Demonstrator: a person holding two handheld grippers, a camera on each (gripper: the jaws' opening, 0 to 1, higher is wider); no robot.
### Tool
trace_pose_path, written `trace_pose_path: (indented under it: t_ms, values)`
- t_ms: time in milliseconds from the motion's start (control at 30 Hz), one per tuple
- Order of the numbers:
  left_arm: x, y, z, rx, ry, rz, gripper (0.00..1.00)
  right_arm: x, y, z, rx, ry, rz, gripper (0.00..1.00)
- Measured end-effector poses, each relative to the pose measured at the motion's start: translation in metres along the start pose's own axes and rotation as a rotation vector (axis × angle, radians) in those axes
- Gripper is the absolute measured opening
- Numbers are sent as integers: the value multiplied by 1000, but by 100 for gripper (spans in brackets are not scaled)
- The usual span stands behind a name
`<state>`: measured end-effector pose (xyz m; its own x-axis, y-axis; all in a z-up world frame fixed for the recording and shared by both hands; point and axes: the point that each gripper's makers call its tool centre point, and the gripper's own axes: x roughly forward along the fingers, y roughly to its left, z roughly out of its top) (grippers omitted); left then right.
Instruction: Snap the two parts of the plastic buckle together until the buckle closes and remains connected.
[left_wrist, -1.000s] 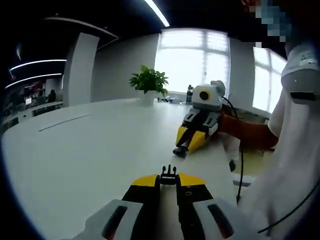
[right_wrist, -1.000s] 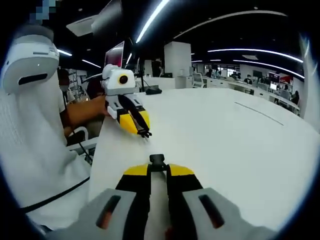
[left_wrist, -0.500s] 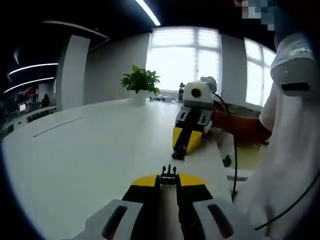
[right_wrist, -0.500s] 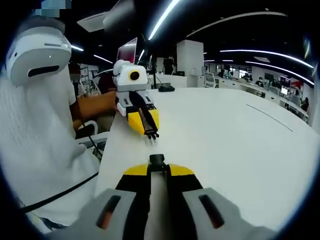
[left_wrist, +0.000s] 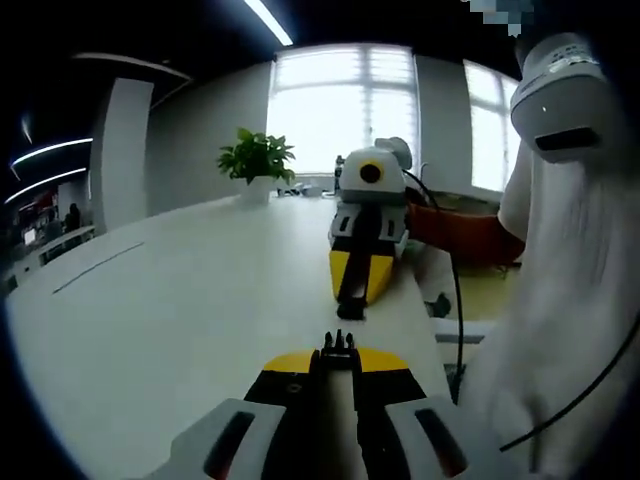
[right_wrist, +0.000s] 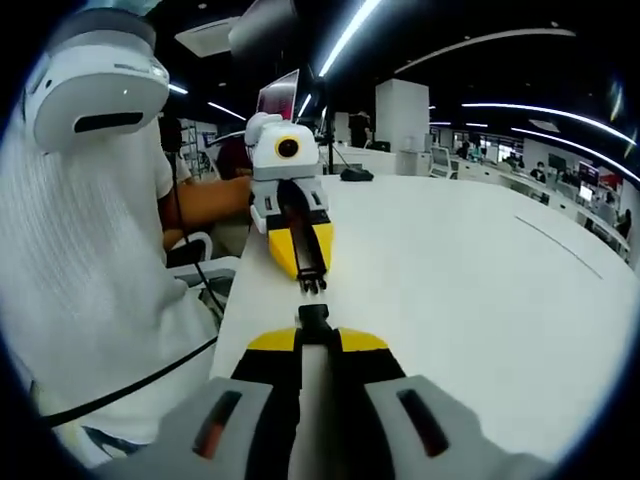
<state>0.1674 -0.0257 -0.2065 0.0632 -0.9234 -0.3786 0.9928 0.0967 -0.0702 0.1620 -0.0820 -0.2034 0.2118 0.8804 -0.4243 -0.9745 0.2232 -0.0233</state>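
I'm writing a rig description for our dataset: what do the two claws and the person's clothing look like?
Both the left claw and right claw have black jaws with yellow tips, on light grey bodies bearing dark slots marked orange. A black cable crosses the person's white top.

- No text, label, brand, number or sign can be read in either view.
- The screens far back in the right gripper view are too small and blurred to make out.
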Motion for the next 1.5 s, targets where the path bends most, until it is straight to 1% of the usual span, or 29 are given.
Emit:
trace_pose_path:
  t_ms: [133, 267, 333, 467, 633, 1100, 1433, 1500]
  values:
    - [2, -6, 0, 18, 5, -22, 12, 1, 3, 1, -4, -2, 10, 12]
    - [2, -8, 0, 29, 2, -27, 12, 4, 6, 2, -7, 0, 21, 12]
    - [2, -10, -1, 35, 0, -42, 12, 4, 6, 2, -8, -1, 19, 12]
    - [3, -11, -1, 47, -8, -48, 12, 5, 7, 2, -7, 2, 14, 12]
    - [2, -11, 0, 55, -16, -51, 12, 6, 8, 2, 7, 15, 9, 12]
    - [1, -11, 0, 78, -24, -43, 12, 13, 8, 7, -15, 28, -8, 11]
    - [0, -11, -1, 54, -18, -48, 12, 11, 6, 6, -3, 25, -20, 12]
    - [0, -11, -1, 55, -18, -47, 12, 11, 6, 6, 0, 24, -12, 15]
